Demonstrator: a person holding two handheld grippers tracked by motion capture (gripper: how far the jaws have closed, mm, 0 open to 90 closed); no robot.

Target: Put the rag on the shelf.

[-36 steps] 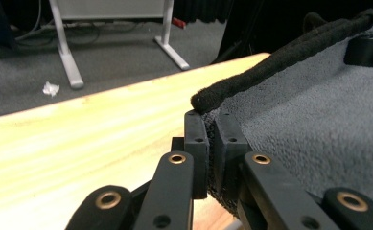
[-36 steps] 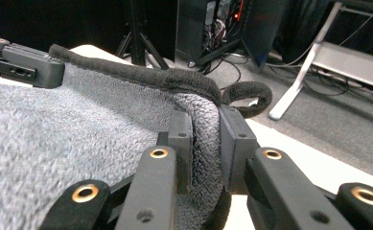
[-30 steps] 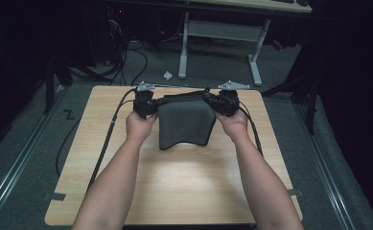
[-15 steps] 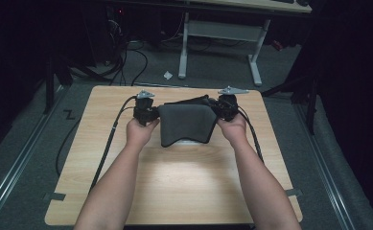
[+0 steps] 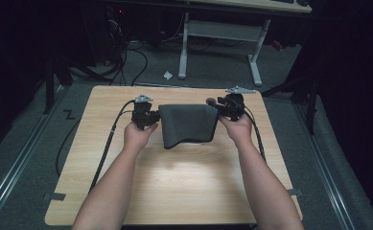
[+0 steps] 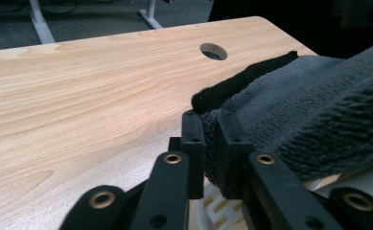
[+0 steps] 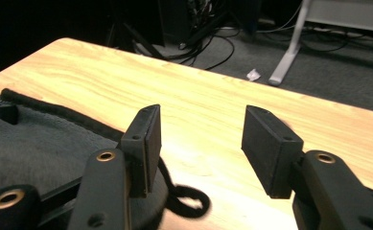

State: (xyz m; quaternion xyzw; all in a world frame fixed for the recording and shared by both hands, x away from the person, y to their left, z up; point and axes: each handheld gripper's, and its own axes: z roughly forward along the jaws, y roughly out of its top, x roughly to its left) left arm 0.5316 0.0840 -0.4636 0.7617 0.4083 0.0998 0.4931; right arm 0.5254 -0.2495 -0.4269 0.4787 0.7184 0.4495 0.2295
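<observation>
My left tongs (image 5: 151, 115) are clamped on the left edge of the dark grey fleece towel (image 5: 188, 125), which lies folded at the far middle of the light wooden counter (image 5: 174, 182). My right tongs (image 5: 221, 108) sit at the towel's right corner with jaws spread wide, gripping nothing; the towel's black hanging loop (image 7: 186, 199) lies just beneath them.

Light falls from overhead onto the table (image 5: 184, 191), leaving a pale glare patch on the wood near its middle, while the surrounding floor (image 5: 213, 72) sinks into dim murk. The high view is soft and grainy. In both gripper views the nearest jaws blur, and the far background is dark.
</observation>
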